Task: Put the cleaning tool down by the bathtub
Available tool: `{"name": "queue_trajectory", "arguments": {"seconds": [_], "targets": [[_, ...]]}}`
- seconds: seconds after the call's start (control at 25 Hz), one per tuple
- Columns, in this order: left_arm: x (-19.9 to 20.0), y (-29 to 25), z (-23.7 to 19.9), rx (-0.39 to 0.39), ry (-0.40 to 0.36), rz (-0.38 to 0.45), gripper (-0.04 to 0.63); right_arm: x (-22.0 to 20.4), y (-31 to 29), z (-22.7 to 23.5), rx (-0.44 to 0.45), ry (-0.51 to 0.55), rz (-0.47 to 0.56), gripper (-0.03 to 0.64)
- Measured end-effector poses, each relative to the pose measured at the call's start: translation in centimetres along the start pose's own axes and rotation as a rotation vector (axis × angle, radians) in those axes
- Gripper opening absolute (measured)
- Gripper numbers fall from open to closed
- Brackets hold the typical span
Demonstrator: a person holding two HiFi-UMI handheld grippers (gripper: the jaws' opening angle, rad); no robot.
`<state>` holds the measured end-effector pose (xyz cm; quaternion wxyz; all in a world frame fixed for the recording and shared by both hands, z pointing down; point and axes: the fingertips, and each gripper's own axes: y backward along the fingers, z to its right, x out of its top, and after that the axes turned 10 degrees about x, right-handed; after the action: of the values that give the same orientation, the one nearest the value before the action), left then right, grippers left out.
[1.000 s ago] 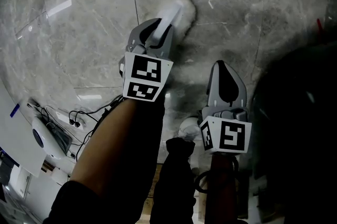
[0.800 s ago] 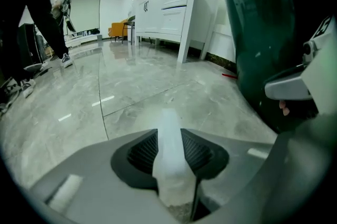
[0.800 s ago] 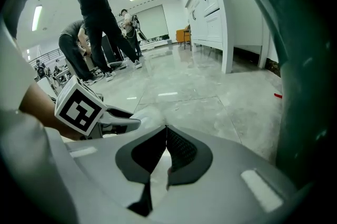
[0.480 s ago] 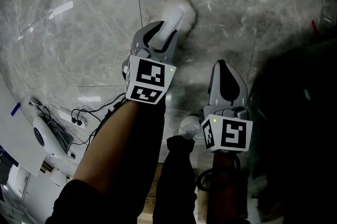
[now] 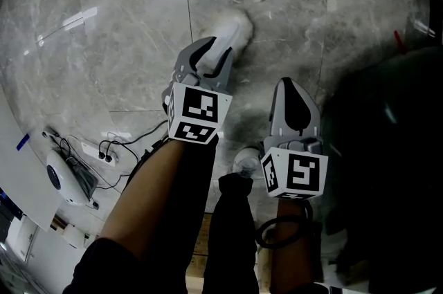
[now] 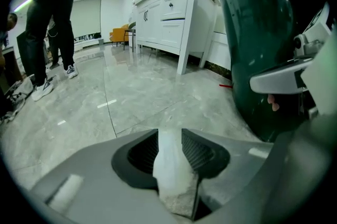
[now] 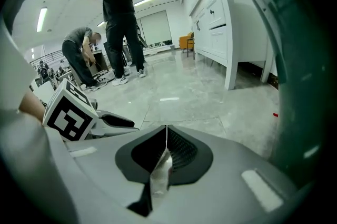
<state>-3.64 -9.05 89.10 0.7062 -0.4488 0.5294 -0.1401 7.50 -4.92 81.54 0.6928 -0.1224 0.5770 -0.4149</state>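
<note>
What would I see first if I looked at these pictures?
First comes the fluffy white cleaning tool, pinched in the jaws of the left gripper, with the shiny grey marble floor beneath it in the head view. Just as striking is the big dark green bathtub, which looms at the right of the left gripper view.

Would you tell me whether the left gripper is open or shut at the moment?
Shut on the cleaning tool: the left gripper view shows the left gripper clamping the white piece from both sides.
</note>
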Motion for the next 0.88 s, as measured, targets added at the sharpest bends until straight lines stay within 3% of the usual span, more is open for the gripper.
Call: {"name": "queue_trajectory", "arguments": {"seconds": [0.56,0.88], "targets": [[5.3,5.8,-1.5,0.026,0.013,0.027,0.066,6.6,2.1,-3.2,0.021,0.011,0.033,0.019],[10.0,9.7,-2.5,0.049,0.013,0.082,0.022,11.4,3.6,-5.6,0.041,0.034,0.078,0.019]]}}
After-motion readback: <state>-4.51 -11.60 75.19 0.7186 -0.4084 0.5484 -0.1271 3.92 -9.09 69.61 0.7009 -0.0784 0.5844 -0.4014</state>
